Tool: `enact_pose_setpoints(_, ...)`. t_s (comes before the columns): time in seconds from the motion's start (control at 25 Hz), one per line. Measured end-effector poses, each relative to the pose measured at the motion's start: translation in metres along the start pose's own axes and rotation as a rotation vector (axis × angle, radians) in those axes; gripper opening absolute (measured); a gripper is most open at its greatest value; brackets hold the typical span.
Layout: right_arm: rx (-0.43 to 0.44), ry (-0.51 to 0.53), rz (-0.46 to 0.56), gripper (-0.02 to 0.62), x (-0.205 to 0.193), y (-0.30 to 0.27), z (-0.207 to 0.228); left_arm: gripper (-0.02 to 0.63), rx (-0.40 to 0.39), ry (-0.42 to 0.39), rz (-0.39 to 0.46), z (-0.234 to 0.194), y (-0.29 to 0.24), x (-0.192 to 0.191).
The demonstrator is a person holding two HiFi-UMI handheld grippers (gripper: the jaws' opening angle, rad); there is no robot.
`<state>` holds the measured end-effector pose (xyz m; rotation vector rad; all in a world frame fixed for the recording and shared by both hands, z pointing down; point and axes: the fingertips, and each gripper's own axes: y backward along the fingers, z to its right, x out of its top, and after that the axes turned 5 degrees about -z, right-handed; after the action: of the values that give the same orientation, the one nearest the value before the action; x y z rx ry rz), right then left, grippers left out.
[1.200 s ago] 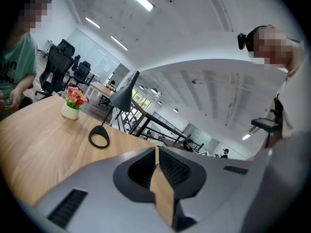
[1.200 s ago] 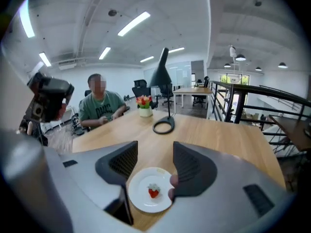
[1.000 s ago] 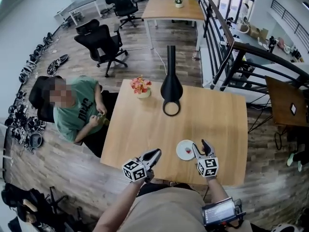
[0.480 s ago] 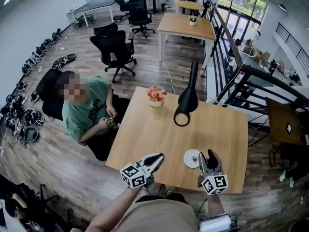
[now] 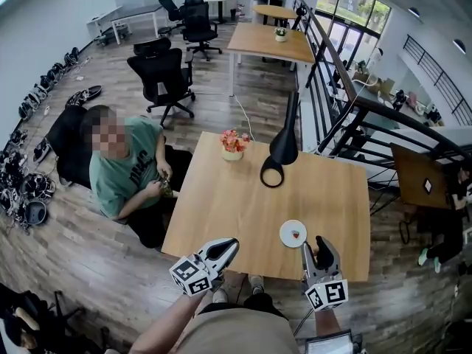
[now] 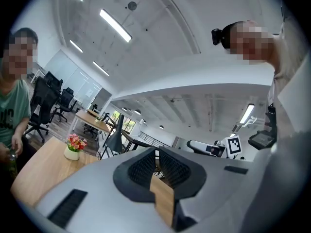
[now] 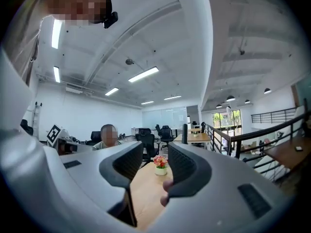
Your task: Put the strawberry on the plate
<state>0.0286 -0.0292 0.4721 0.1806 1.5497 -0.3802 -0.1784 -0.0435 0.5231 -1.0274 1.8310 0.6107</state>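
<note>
Resting on the white plate, the strawberry shows as a small red spot near the plate's middle. The plate lies on the tabletop toward its near right part, close to the near edge.

In the head view, the right hand-held gripper is just beside the plate, on its near right side, and clear of both plate and strawberry. It points level across the tabletop. In its own view, the flower pot stands far off between its jaws. The jaws stand apart and have just been closing, with nothing gripped between them. A small pinkish blob shows at the inner edge of one jaw; I cannot tell what it is.

The left hand-held gripper is at the near edge of the tabletop, well left of the plate and apart from it. Its jaws are drawn almost together, leaving only a thin slit, and they hold nothing.

At the far side of the tabletop, the flower pot stands well apart from the plate. A person in a green shirt sits by the left edge.
</note>
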Motion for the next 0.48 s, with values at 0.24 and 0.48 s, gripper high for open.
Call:
enact_pose_setpoints(0.24, -0.048, 0.08, -0.051, 0.163, -0.015, 0.039, -0.039, 0.006, -0.004, -0.02, -0.024, -0.002, 0.037, -0.028)
enact_pose_setpoints(0.48, -0.058, 0.097, -0.118, 0.163, -0.049, 0.068, -0.071, 0.008, -0.003, 0.034, -0.077, 0.001, 0.066, -0.071)
